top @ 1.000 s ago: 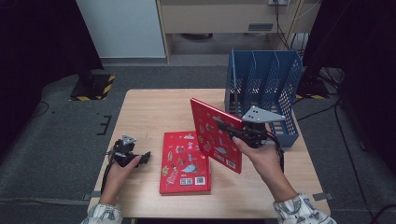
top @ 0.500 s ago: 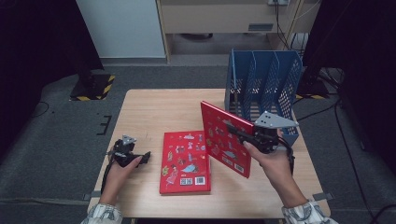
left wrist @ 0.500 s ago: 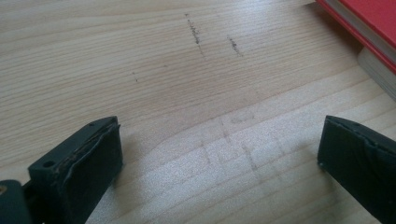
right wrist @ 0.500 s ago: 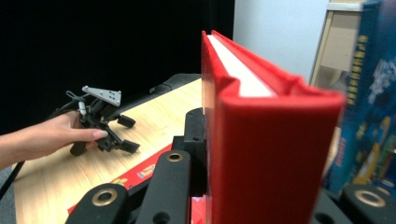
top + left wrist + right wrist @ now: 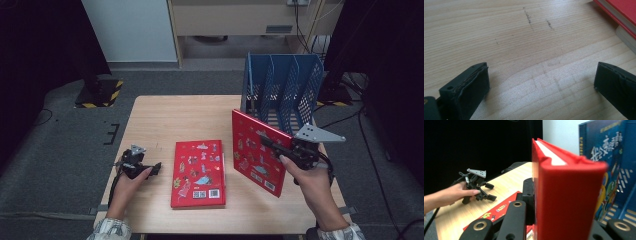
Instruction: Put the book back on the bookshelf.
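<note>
My right gripper (image 5: pixel 278 146) is shut on a red hardcover book (image 5: pixel 251 150), holding it upright on its edge above the table's right side, just in front of the blue file rack (image 5: pixel 280 85). In the right gripper view the book's spine (image 5: pixel 571 200) faces the camera and one black finger (image 5: pixel 527 195) presses its left cover. A second red book (image 5: pixel 198 172) lies flat at the table's middle front. My left gripper (image 5: pixel 150 167) rests on the table at the left, jaws wide open with only bare wood (image 5: pixel 499 30) between them.
The rack has several upright slots and stands at the wooden table's (image 5: pixel 175 120) far right corner. A blue picture book (image 5: pixel 604 157) stands inside it. A corner of the flat red book (image 5: pixel 621 10) lies beyond my left gripper. Grey floor surrounds the table.
My right gripper has carried the upright red book to the right, closer to the rack. The left gripper and the flat book have stayed put.
</note>
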The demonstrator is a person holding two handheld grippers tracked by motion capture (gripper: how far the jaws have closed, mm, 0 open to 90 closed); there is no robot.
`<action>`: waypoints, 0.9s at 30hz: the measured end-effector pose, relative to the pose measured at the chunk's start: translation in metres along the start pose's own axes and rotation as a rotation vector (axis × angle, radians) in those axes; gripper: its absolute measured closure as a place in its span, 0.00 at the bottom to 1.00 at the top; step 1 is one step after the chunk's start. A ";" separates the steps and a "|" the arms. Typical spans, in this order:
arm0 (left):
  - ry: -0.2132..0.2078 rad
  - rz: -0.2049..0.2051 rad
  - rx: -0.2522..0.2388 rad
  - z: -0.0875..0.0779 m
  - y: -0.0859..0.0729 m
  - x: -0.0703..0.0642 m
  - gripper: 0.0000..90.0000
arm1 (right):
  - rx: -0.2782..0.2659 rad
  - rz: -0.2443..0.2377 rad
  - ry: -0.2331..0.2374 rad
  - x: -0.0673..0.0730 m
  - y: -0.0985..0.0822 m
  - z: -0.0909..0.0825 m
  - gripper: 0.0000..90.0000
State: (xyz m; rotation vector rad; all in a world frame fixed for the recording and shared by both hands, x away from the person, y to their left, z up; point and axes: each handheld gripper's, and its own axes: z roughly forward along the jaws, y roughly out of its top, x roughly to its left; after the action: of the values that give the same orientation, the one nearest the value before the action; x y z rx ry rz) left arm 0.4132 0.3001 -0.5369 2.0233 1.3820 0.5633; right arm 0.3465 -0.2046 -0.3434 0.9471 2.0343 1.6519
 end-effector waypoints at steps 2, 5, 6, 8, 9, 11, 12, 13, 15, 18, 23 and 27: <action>0.000 0.000 0.000 0.000 0.000 0.000 0.00 | -0.005 0.009 -0.006 -0.001 0.002 -0.005 0.88; 0.000 0.000 0.000 0.000 0.000 0.000 0.00 | -0.015 -0.005 -0.026 -0.002 0.009 -0.014 0.88; 0.000 0.000 0.000 0.000 0.000 0.000 0.00 | -0.015 -0.005 -0.026 -0.002 0.009 -0.014 0.88; 0.000 0.000 0.000 0.000 0.000 0.000 0.00 | -0.020 -0.004 -0.039 -0.003 0.014 -0.018 0.88; 0.000 0.000 0.000 0.000 0.000 0.000 0.00 | -0.027 0.013 -0.051 -0.005 0.018 -0.022 0.88; 0.000 0.000 0.000 0.000 0.000 0.000 0.00 | -0.039 0.029 -0.051 -0.007 0.022 -0.026 0.88; 0.000 0.000 0.000 0.000 0.000 0.000 0.00 | -0.039 0.029 -0.051 -0.007 0.022 -0.026 0.88; 0.000 0.000 0.000 0.000 0.000 0.000 0.00 | -0.047 0.036 -0.054 -0.008 0.025 -0.029 0.88; 0.000 0.000 0.000 0.000 0.000 0.000 0.00 | -0.053 0.035 -0.059 -0.010 0.029 -0.033 0.88; 0.001 -0.001 0.000 0.000 0.000 0.000 0.00 | -0.060 0.034 -0.074 -0.011 0.037 -0.038 0.88; 0.002 -0.001 0.000 0.000 0.000 0.000 0.00 | -0.065 0.030 -0.107 -0.017 0.048 -0.042 0.88; 0.002 -0.002 0.000 0.000 0.000 -0.001 0.00 | -0.072 0.035 -0.123 -0.022 0.057 -0.041 0.88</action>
State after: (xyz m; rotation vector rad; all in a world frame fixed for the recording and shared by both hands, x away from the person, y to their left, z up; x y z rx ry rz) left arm 0.4129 0.2996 -0.5369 2.0216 1.3854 0.5644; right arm 0.3513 -0.2440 -0.2816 1.0379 1.8760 1.6304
